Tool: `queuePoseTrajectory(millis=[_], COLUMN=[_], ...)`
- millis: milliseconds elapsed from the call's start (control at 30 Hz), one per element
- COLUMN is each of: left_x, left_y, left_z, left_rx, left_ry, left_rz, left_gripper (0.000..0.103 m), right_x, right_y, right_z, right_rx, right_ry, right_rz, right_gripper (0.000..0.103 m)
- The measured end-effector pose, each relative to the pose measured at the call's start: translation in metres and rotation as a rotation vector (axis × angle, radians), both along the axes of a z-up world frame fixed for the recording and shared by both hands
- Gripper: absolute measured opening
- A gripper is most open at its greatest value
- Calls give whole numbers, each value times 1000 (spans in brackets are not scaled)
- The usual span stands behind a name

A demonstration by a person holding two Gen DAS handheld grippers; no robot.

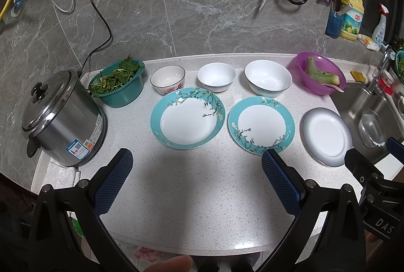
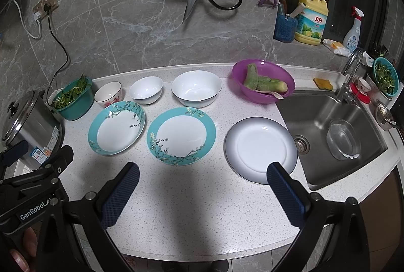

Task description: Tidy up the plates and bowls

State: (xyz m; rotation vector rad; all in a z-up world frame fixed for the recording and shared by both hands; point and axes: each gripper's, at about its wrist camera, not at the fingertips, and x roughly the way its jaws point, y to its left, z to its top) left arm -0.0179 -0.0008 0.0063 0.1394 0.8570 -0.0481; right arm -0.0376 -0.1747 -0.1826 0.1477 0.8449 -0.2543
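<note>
three glazed ceramic plates lie in a front row on the speckled white counter (image 1: pixel 202 196): two teal-rimmed floral plates (image 1: pixel 187 117) (image 1: pixel 261 124) and a grey-rimmed white plate (image 2: pixel 261 149) just beside the steel sink (image 2: pixel 335 135). three white bowls (image 1: pixel 216 76) stand behind them. both the left gripper (image 1: pixel 197 178) and the right gripper (image 2: pixel 203 190) hover with fingers spread wide, holding nothing. likely risks: a thin, slick rim slipping from the fingers, or the grey-rimmed plate being nudged into the sink.

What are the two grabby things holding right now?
Nothing. The left hand-held gripper and the right hand-held gripper are both open above the counter, with only bare counter between their fingers. No plate or bowl is gripped.
</note>
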Motion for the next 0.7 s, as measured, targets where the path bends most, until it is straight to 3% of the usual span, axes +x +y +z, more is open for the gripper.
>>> queuePoseTrajectory(millis=[700], left_x=[0], left_y=[0], left_z=[-1], left_rx=[1], left_ry=[0], left_rz=[1], left_gripper=[103], right_x=[-1], right_y=[-1], right_z=[-1], right_rx=[1], right_ry=[0], right_rz=[1], right_gripper=[103])
